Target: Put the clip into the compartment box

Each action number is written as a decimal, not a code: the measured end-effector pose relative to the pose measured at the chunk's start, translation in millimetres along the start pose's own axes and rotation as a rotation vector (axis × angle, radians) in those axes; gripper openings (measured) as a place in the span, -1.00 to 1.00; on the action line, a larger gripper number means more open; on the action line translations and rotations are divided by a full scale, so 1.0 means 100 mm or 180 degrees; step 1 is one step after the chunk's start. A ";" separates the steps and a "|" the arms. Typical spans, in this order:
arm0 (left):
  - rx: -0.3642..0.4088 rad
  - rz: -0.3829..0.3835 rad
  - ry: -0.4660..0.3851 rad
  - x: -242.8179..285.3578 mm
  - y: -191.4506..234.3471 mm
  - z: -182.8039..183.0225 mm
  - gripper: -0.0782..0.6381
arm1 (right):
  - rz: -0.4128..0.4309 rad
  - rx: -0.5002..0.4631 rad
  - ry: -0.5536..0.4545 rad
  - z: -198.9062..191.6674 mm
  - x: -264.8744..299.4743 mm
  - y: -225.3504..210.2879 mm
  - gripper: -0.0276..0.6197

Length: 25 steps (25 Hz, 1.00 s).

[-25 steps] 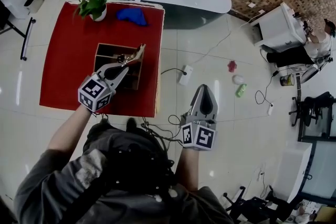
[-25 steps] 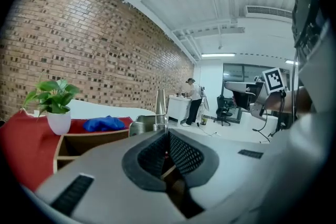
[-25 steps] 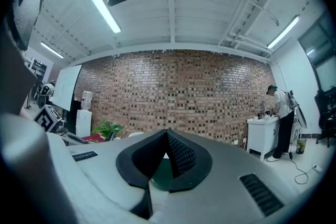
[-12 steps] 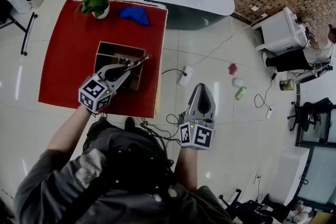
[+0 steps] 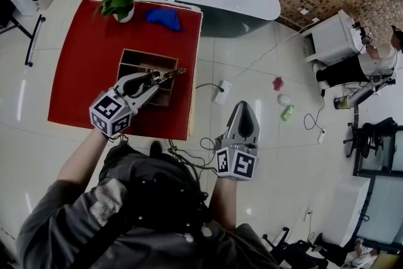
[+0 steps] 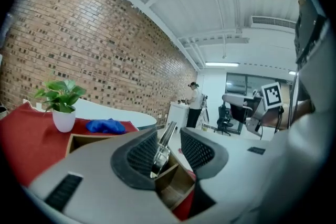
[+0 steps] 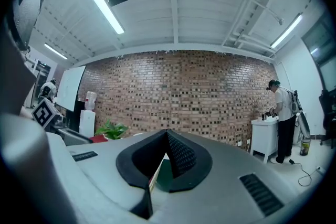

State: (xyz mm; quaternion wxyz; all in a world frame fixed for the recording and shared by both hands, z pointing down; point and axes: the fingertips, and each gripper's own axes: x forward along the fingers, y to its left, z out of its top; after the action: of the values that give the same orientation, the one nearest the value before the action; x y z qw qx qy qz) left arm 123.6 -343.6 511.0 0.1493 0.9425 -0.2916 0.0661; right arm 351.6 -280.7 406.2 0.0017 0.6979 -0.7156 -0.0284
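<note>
Status: release stage, not finished. The clip (image 6: 159, 148) was still between the jaws of the left gripper (image 6: 169, 140), not yet down in the compartment box (image 6: 176, 182). The box sat right below and just past the jaw tips, on the red surface (image 5: 82, 72). Left to do, my read: the clip drops clear into a compartment, then the gripper backs off. Couldn't tell which compartment it was over.

Left jaws had just been opening and stood spread wide, grip released. The clip stood tilted in the gap, leaning on the left pad (image 6: 137, 157) and clear of the right pad (image 6: 197, 152), so nothing pinched it. In the head view its far end poked out past the jaw tips, near the box's right-hand rim. It could tip out over that edge.

Right gripper (image 7: 164, 147): jaws closed tip to tip with nothing between them, out over the floor (image 5: 277, 154), well apart from the box.

Further out past the left jaws were a blue cloth (image 5: 162, 17) and a potted plant (image 5: 121, 0) at the surface's far edge.
</note>
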 end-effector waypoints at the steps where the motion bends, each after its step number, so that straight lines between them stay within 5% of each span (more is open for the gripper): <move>1: -0.0061 0.0024 -0.0097 -0.07 -0.01 0.11 -0.28 | 0.0002 -0.0004 -0.0012 0.04 -0.01 0.02 -0.90; 7: -0.0163 0.0082 -0.0631 -0.70 0.00 0.77 -0.67 | 0.0086 -0.0006 -0.0123 0.31 -0.04 0.24 -0.90; 12: -0.0163 0.0203 -0.0869 -1.31 0.13 1.11 -0.68 | 0.0169 -0.0037 -0.0204 0.50 -0.07 0.61 -0.91; 25: -0.0226 0.0568 -0.0905 -2.38 0.60 1.09 -0.68 | 0.0384 -0.0257 -0.0122 0.64 -0.03 1.46 -0.91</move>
State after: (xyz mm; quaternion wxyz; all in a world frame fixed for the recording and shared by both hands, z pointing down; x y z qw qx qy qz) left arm -102.2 -299.6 372.1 0.1333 0.9069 -0.3944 -0.0652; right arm 203.4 -271.5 348.8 0.0178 0.6522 -0.7545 -0.0705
